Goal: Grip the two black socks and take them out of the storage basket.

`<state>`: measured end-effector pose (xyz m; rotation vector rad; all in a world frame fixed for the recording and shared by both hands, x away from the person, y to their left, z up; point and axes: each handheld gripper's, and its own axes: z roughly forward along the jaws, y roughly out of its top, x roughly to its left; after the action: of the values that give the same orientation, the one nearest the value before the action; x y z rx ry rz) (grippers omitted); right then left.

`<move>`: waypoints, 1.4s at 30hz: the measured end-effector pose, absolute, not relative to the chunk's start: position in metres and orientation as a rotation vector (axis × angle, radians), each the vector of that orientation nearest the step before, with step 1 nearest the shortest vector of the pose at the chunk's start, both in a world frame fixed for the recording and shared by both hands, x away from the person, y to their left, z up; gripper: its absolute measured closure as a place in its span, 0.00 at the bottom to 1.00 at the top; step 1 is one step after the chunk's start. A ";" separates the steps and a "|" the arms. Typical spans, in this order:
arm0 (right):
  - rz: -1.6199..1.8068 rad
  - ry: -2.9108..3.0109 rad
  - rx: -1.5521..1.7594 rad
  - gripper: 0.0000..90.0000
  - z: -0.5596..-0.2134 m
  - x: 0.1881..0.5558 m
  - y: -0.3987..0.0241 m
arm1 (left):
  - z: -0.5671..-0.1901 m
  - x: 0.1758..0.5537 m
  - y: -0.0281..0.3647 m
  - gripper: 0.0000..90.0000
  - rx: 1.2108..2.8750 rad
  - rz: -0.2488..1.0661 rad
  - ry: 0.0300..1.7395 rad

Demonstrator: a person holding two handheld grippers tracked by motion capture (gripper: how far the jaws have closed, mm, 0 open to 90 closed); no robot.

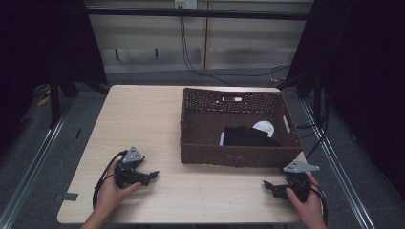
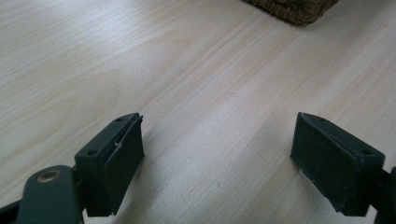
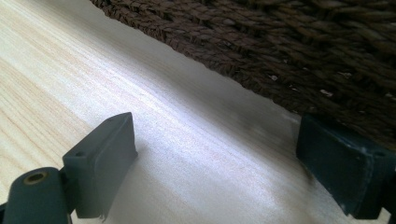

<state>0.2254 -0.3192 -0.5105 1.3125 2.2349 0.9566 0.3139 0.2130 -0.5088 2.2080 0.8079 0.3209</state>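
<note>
**Basket on the table, both grippers resting apart from it**

The basket (image 1: 237,128) sits on the right half of the table (image 1: 143,119), reaching toward its far edge. I see dark clothing (image 1: 248,137) and a white item (image 1: 264,127) lying inside it, toward its right side. My left gripper (image 1: 152,174) rests on the near left of the table, jaws spread wide with bare wood between them. My right gripper (image 1: 268,185) rests at the near right corner, jaws likewise spread, just beside the basket's near wall.
</note>
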 end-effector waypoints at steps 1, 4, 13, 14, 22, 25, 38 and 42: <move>0.953 2.230 1.325 0.12 -0.510 0.225 -0.319 | -0.509 0.314 0.213 0.18 2.209 0.321 0.807; 0.952 2.229 1.327 0.12 -0.510 0.225 -0.319 | -0.509 0.314 0.213 0.18 2.209 0.319 0.807; 0.917 2.265 1.363 0.15 -0.505 0.225 -0.315 | -0.509 0.314 0.213 0.17 2.215 0.319 0.802; 0.912 2.290 1.374 0.16 -0.503 0.226 -0.313 | -0.509 0.314 0.213 0.17 2.215 0.317 0.802; 0.799 2.476 1.345 0.19 -0.489 0.229 -0.306 | -0.509 0.314 0.213 0.17 2.217 0.321 0.804; 0.771 2.528 1.343 0.19 -0.485 0.230 -0.305 | -0.509 0.314 0.213 0.17 2.217 0.322 0.803; 0.735 2.601 1.283 0.19 -0.464 0.234 -0.303 | -0.509 0.314 0.213 0.17 2.215 0.316 0.804; 0.710 2.618 1.256 0.19 -0.454 0.236 -0.302 | -0.509 0.314 0.213 0.17 2.213 0.313 0.801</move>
<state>0.2357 -0.3019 -0.4536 1.2563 2.6184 0.7102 0.3143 0.2134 -0.5088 2.2132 0.8006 0.3125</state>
